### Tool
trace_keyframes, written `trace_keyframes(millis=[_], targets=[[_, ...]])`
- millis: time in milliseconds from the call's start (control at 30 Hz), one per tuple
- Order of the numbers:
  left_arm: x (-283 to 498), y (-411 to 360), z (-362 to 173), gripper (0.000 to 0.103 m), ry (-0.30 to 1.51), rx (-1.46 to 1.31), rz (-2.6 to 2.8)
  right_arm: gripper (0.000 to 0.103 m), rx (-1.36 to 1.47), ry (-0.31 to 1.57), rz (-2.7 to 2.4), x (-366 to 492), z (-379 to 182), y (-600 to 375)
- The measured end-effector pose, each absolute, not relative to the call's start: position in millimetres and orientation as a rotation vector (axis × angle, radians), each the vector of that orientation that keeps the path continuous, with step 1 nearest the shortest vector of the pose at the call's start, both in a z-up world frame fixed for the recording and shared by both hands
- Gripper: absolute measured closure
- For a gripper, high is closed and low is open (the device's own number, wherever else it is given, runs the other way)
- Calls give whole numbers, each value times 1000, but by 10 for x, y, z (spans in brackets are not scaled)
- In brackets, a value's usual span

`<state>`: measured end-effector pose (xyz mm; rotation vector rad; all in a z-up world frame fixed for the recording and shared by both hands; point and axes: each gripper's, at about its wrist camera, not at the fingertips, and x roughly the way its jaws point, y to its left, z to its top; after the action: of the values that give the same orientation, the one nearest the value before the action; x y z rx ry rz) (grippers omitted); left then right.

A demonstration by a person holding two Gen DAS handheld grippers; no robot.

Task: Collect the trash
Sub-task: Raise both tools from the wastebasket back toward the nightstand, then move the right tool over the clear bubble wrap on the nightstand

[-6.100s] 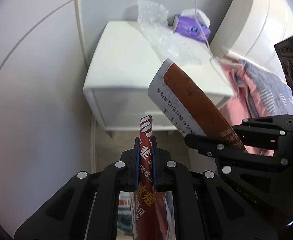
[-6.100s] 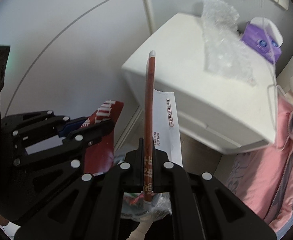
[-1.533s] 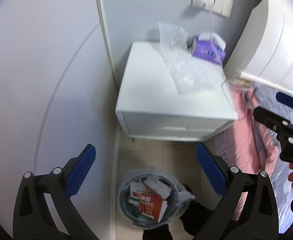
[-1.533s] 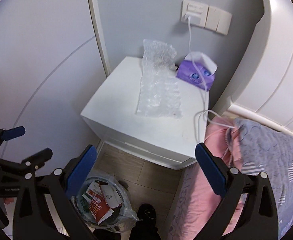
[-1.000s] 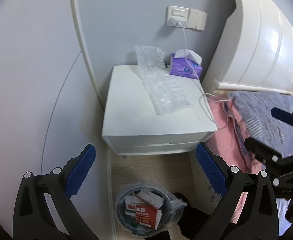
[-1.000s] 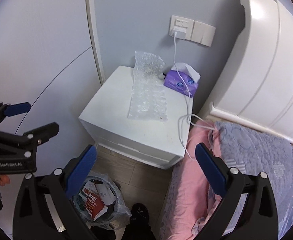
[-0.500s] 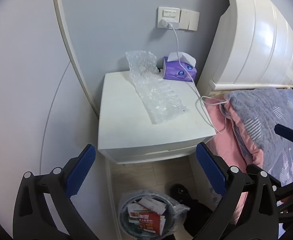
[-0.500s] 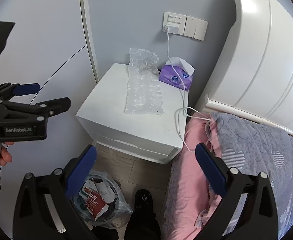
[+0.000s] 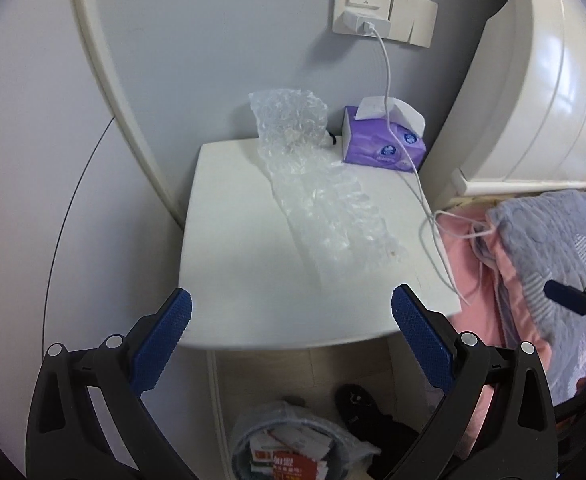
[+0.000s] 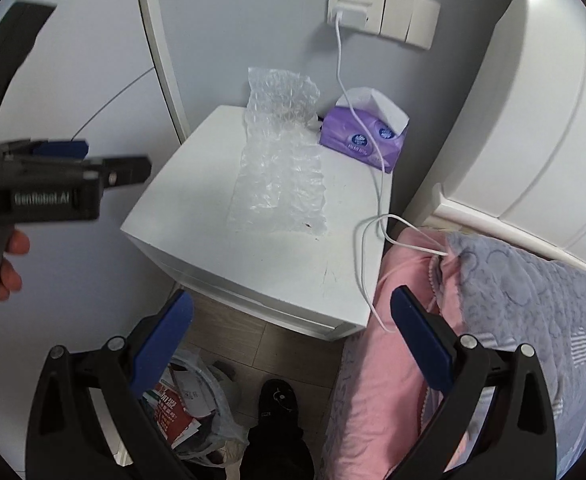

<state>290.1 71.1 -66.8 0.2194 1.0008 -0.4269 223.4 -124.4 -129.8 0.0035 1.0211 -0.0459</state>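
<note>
Both grippers hovered above a white bedside table [image 9: 229, 264] with nothing in their grasp. The left gripper [image 9: 289, 336] had its blue-padded fingers [image 9: 161, 336] spread wide apart, framing the near edge of the table top, and the right gripper [image 10: 291, 332] likewise held its fingers [image 10: 421, 340] wide open over the table's front corner and the bed beside it. A long sheet of clear bubble wrap [image 9: 317, 204] lay flat along the table top, its far end curling up against the grey wall [image 9: 221, 40]. Just beside that far end stood a purple tissue box [image 9: 381, 144] with a white tissue sticking out. A white charging cable [image 9: 417, 176] ran down from a plug in the wall socket [image 9: 363, 12], passed over the tissue box and trailed off the table's right edge onto the pink and grey bedding [image 10: 493, 312]. On the wooden floor in front of the table, a bin lined with a clear plastic bag [image 10: 197, 412] held several cartons and papers, one of them red with white lettering. In the right wrist view the left gripper appeared from the side at the left edge, with a person's hand [image 10: 9, 264] wrapped around its handle. A dark shoe [image 10: 279, 400] showed on the floor near the bin.
</note>
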Motion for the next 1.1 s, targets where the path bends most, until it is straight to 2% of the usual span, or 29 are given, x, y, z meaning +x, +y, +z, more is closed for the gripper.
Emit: trace_keyframes(millis=[600, 1100], targets=[[3899, 101, -1323, 6, 1051, 266, -477, 7, 83, 1045, -11, 3094, -1952, -1570], [4411, -193, -1853, 6, 1079, 346, -594, 7, -6, 1032, 64, 3546, -2411, -1349]])
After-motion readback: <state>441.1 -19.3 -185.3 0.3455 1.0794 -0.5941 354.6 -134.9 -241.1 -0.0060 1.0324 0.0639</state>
